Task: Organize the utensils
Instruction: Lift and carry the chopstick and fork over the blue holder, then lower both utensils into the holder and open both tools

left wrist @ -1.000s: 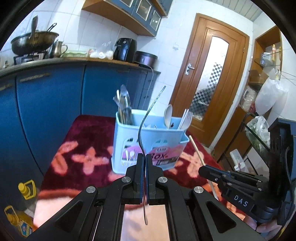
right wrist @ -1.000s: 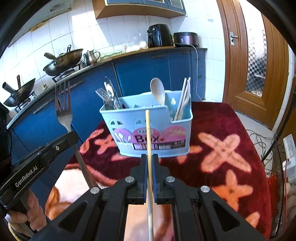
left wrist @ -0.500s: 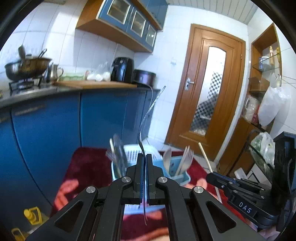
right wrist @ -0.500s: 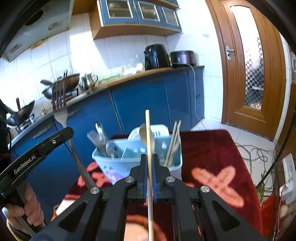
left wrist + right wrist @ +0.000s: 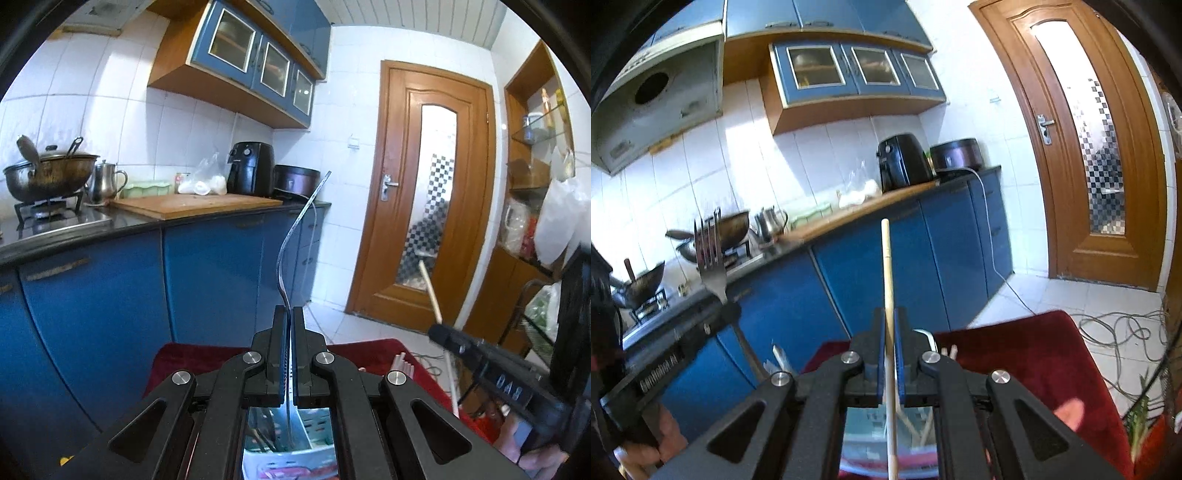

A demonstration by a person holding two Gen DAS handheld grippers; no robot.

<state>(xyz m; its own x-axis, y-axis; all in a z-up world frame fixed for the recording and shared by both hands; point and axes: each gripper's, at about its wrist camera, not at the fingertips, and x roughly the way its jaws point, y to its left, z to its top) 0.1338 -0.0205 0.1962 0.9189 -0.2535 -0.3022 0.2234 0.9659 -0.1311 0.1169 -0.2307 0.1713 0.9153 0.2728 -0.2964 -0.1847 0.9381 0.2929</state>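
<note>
Above caddy: fork, chopstick, clamped.

Left gripper and right gripper, jaws clamped, level.

Left claw pinches a fork edge-on above the utensil box.

Shiny metal fork, matt wooden chopstick (plush red cloth below).
</note>
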